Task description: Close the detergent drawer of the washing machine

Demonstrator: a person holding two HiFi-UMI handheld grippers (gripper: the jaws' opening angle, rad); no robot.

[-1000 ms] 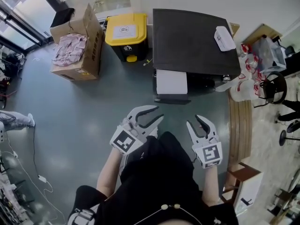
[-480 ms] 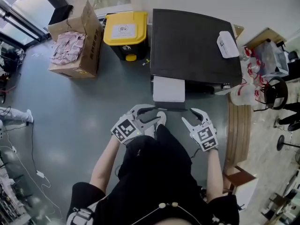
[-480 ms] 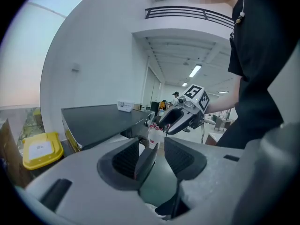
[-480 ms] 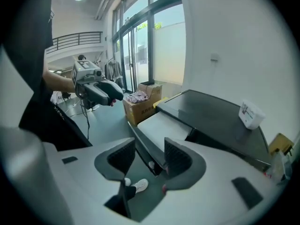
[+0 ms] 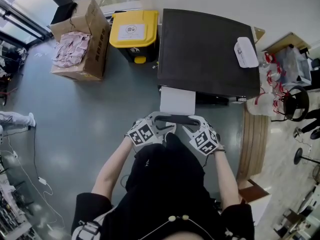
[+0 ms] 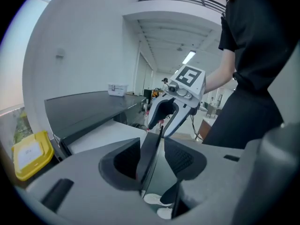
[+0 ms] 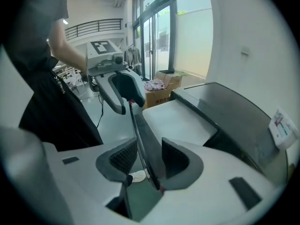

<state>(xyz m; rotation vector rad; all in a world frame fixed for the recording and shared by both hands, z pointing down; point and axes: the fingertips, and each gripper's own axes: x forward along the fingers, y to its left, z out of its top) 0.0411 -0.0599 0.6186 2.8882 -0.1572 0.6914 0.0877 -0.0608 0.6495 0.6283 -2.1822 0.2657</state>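
The washing machine (image 5: 205, 49) has a dark top, and its white detergent drawer (image 5: 177, 101) stands pulled out toward me. The drawer's thin dark front panel (image 5: 177, 119) runs between both grippers. My left gripper (image 5: 167, 123) straddles the panel's left end. In the left gripper view the panel (image 6: 151, 146) leans on one pad, with a gap to the other. My right gripper (image 5: 189, 124) straddles the right end, its jaws closing. In the right gripper view the panel (image 7: 143, 135) sits close to one pad and clear of the other.
A yellow-lidded bin (image 5: 133, 33) and a cardboard box of clothes (image 5: 80, 49) stand left of the machine. A white packet (image 5: 246, 51) lies on the machine's top. A wooden bench (image 5: 253, 134) and bags are at the right. My legs are just behind the grippers.
Both grippers have come down and forward from in front of my body to the drawer's front panel, and moved closer together. They now straddle its two ends.
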